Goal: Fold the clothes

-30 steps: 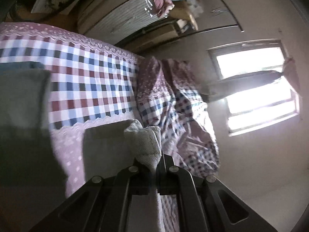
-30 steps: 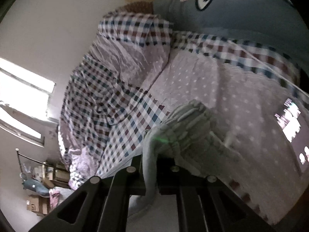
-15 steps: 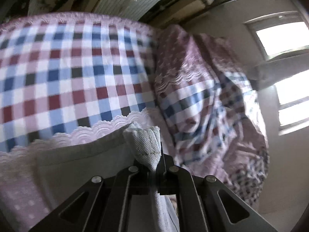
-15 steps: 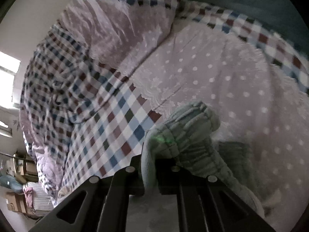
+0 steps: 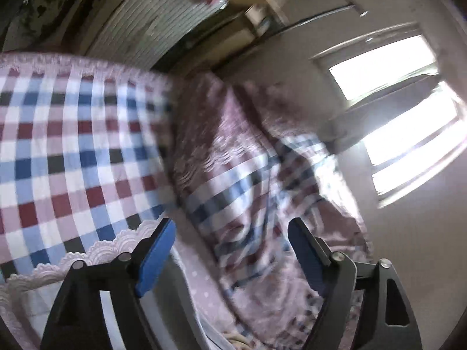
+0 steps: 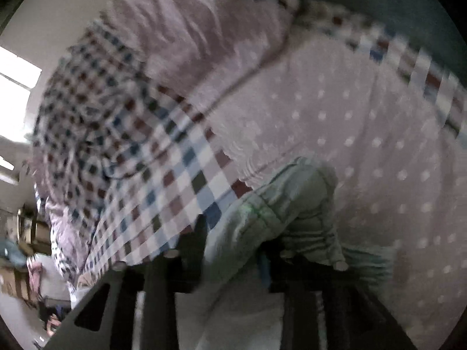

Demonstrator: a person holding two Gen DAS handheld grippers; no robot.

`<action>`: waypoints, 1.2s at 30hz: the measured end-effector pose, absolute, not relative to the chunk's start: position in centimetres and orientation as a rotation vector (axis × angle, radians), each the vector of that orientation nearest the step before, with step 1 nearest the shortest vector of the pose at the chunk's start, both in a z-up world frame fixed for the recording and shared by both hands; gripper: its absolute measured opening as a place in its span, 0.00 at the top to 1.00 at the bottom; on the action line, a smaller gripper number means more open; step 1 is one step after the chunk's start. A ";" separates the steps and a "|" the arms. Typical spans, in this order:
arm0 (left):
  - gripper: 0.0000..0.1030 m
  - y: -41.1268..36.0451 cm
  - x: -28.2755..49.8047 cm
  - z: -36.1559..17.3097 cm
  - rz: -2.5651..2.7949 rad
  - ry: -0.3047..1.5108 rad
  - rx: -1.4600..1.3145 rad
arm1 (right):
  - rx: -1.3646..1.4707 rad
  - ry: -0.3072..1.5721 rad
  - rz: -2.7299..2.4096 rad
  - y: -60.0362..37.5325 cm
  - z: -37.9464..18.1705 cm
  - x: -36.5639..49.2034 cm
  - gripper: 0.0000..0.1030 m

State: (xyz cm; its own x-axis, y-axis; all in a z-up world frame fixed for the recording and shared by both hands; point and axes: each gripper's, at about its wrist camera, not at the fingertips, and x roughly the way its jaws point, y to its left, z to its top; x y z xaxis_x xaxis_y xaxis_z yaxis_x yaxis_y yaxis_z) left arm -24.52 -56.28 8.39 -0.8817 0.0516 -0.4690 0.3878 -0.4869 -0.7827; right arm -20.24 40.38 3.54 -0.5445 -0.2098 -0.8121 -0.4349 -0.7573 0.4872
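The left gripper [image 5: 230,242] is spread wide and holds nothing. The grey garment [image 6: 280,204] lies bunched on the dotted bedsheet [image 6: 364,122], between the right gripper's [image 6: 233,242] parted fingers; through the blur, it seems released. The bunched fabric may unfold or snag when the fingers pull away.

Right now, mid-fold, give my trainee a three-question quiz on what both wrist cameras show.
1. True or false: the left tongs are clamped on cloth.
2. What lies between the fingers of the right tongs? A) the grey-green garment B) a pillow C) nothing
3. Fill in: the garment lies where the bedspread's checked part meets its pink ____ part.

Key: 1 false, they are spread wide with nothing between them. 2 A. 3 dotted.
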 end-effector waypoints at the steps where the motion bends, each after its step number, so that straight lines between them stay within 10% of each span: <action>1: 0.18 -55.5 -23.2 8.9 -2.497 1.451 0.658 | -1.419 0.956 2.472 39.9 4.8 -19.3 0.55; 7: 0.17 -50.1 -15.4 11.2 -2.701 1.358 0.698 | -1.439 0.316 2.594 33.9 9.8 -15.2 0.33; 20: 0.15 -37.9 -2.3 8.6 -2.862 1.500 0.720 | -1.789 -0.682 3.187 1.6 7.8 -17.5 0.35; 25: 0.15 -37.5 -2.5 6.0 -2.887 1.442 0.794 | -1.954 -0.732 3.167 -6.2 4.0 -21.8 0.54; 31: 0.15 -38.4 -4.2 2.2 -2.775 1.516 0.937 | -1.838 -0.352 3.109 -7.0 3.1 -29.5 0.70; 36: 0.15 -38.4 -4.6 1.6 -2.757 1.513 0.956 | -1.465 -0.120 3.024 -3.9 5.2 -30.1 0.67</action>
